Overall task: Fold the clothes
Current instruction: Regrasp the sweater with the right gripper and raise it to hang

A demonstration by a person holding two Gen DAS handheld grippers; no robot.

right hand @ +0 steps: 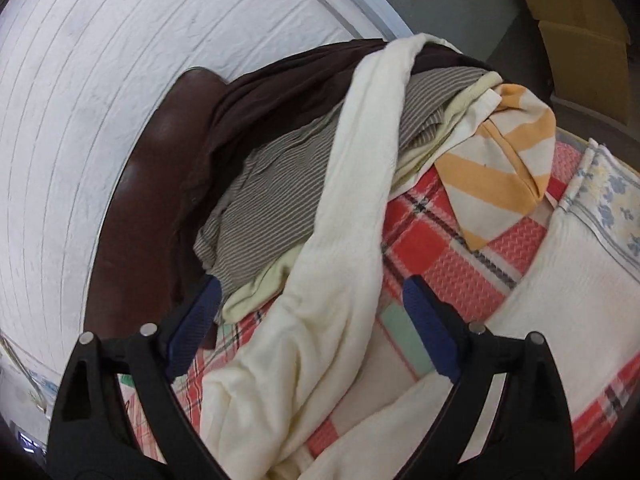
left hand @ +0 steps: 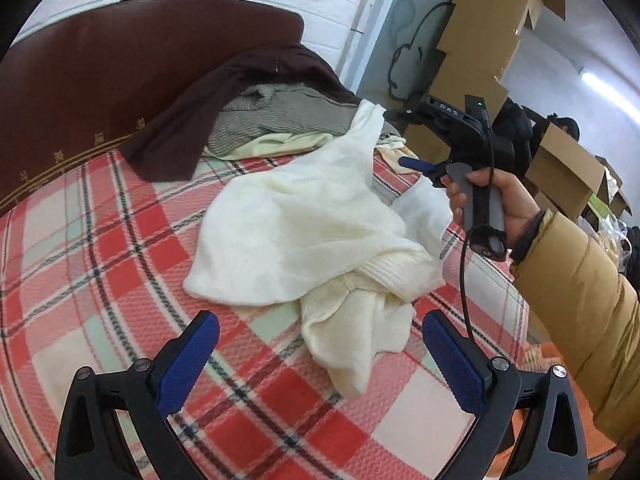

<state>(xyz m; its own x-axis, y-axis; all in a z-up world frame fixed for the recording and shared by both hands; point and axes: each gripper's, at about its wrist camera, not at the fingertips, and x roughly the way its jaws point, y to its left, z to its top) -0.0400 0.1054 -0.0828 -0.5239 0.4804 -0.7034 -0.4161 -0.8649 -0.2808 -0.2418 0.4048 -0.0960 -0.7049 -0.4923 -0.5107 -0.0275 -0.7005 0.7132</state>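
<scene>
A cream knit garment (left hand: 304, 232) lies crumpled on the red plaid bed cover (left hand: 100, 264). My left gripper (left hand: 320, 344) is open and empty, just above the cover, with a hanging fold of the garment between its fingers. My right gripper (right hand: 310, 320) is open, and a long cream sleeve (right hand: 352, 184) runs between its fingers without being pinched. The right gripper also shows in the left wrist view (left hand: 416, 166), held by a hand at the garment's far right edge.
A pile of clothes sits at the headboard: a dark brown garment (left hand: 192, 120), a grey striped one (right hand: 272, 200), a pale yellow one (right hand: 260, 288) and an orange striped one (right hand: 508, 168). Cardboard boxes (left hand: 492, 28) stand beside the bed. A white brick wall (right hand: 100, 100) is behind.
</scene>
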